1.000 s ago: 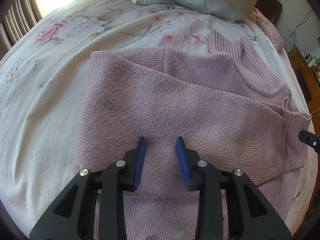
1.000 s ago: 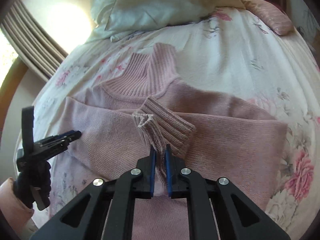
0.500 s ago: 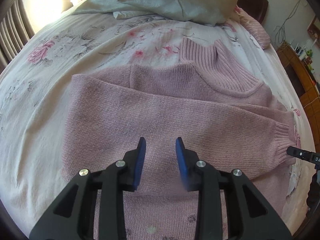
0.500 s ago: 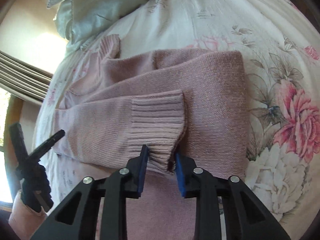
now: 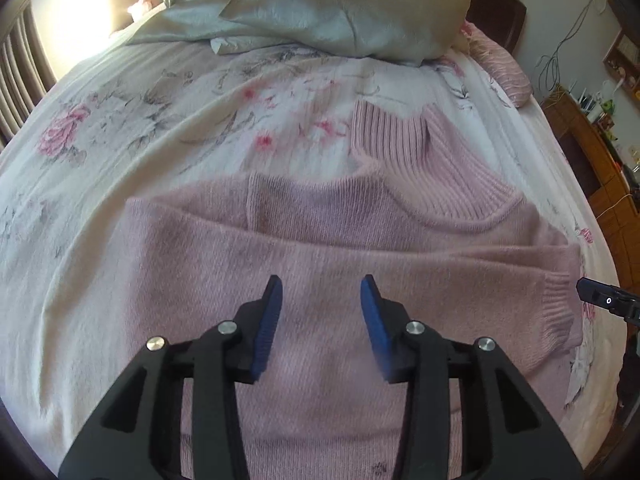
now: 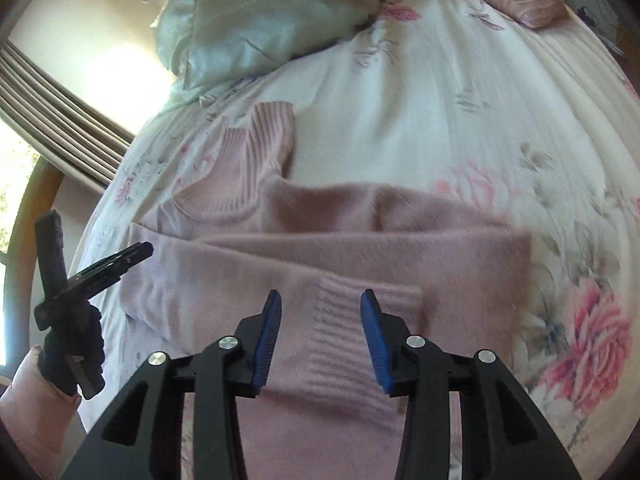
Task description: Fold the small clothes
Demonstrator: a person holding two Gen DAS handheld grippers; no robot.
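A pink knit sweater (image 5: 328, 240) lies flat on the floral bedspread (image 5: 120, 128), its ribbed turtleneck (image 5: 404, 140) pointing up the bed and both sleeves folded across the body. My left gripper (image 5: 322, 292) hovers open above the sweater's middle, holding nothing. In the right wrist view the same sweater (image 6: 360, 248) fills the centre, and a ribbed sleeve cuff (image 6: 352, 312) lies just ahead of my right gripper (image 6: 320, 308), which is open and empty. The left gripper (image 6: 120, 260) shows at the left edge there; the right gripper's tip (image 5: 600, 296) shows at the left view's right edge.
Silvery green pillows (image 5: 320, 4) are piled at the head of the bed. A pink striped pillow (image 5: 508, 72) lies at the far right corner. A wooden cabinet (image 5: 600, 168) stands beside the bed on the right; curtains (image 6: 68, 120) hang on the left.
My right gripper let go of the sleeve cuff, opened wide and drew back; the cuff now lies flat on the sweater. My left gripper opened wider and pulled back a little.
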